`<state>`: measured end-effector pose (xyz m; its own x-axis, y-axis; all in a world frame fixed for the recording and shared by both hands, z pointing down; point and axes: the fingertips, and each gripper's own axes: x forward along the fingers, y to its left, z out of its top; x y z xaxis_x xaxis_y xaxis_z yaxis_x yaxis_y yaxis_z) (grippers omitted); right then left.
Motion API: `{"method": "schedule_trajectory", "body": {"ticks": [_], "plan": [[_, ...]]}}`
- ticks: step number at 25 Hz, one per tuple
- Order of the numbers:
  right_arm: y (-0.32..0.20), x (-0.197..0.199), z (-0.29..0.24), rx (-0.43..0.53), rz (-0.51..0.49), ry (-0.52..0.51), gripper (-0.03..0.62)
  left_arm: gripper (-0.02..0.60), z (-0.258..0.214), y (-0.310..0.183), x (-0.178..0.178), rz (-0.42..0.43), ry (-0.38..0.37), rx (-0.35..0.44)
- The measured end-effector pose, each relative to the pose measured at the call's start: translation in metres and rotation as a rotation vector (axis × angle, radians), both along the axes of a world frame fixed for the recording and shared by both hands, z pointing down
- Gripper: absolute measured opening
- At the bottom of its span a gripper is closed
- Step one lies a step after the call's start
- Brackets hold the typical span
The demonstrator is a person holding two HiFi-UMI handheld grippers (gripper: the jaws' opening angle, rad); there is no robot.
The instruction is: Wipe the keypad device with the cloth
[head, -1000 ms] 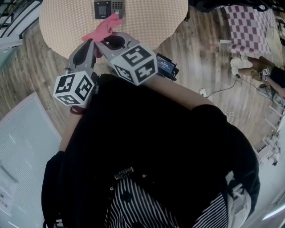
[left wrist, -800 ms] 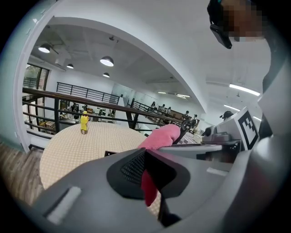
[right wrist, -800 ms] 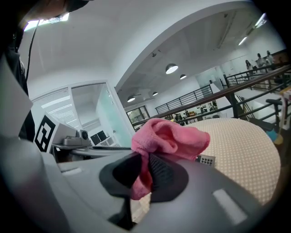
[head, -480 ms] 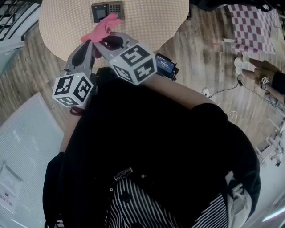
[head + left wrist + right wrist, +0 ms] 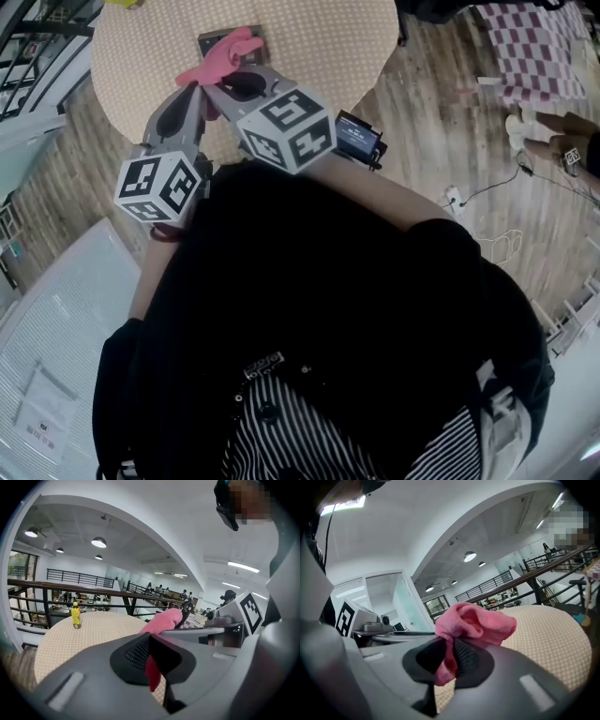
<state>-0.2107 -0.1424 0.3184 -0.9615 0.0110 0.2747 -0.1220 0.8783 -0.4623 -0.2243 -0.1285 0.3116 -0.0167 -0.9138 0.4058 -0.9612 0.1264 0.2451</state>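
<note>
The keypad device [image 5: 253,39] lies on the round dotted table [image 5: 319,47], its middle hidden by a pink cloth [image 5: 218,59]. Both grippers hold this cloth from the near side. My left gripper [image 5: 190,87] is shut on a lower fold of it; in its own view the left gripper [image 5: 150,645] pinches a red strip, with the cloth [image 5: 164,620] bunched ahead. My right gripper [image 5: 215,86] is shut on the cloth too, and the right gripper view shows the right gripper [image 5: 452,649] clamping the cloth [image 5: 476,623]. Whether the cloth touches the device I cannot tell.
A yellow bottle [image 5: 75,615] stands on the table's far side near a railing [image 5: 61,584]. A checked mat [image 5: 530,47] and cables [image 5: 473,195] lie on the wooden floor to the right. A white panel [image 5: 56,319] lies at lower left. A small screen [image 5: 359,139] sits by the right gripper's cube.
Both grippers and the pink cloth have come closer to the keypad device. The cloth, which hung short of it before, now overlaps its middle in the head view.
</note>
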Motion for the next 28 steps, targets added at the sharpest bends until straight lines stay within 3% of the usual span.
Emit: {"method": "schedule_trajectory", "body": {"ticks": [4,10,14,20,28], "plan": [[-0.001,-0.018,0.011,0.027,0.046,0.028,0.046,-0.002,0.013,-0.003,-0.02,0.04,0.034,-0.014],[0.022,-0.079,0.027,0.002,0.084,0.043,0.046,-0.002,0.028,0.02,-0.082,0.076,0.047,-0.02],[0.012,-0.088,0.043,-0.021,0.087,0.07,0.046,-0.002,0.045,0.008,-0.09,0.103,0.059,-0.063],[0.009,-0.107,0.092,-0.069,0.1,0.163,0.046,-0.002,0.095,0.001,-0.111,0.145,0.144,-0.128],[-0.012,-0.113,0.104,-0.102,0.175,0.214,0.046,0.0,0.108,-0.021,-0.118,0.196,0.186,-0.157]]}}
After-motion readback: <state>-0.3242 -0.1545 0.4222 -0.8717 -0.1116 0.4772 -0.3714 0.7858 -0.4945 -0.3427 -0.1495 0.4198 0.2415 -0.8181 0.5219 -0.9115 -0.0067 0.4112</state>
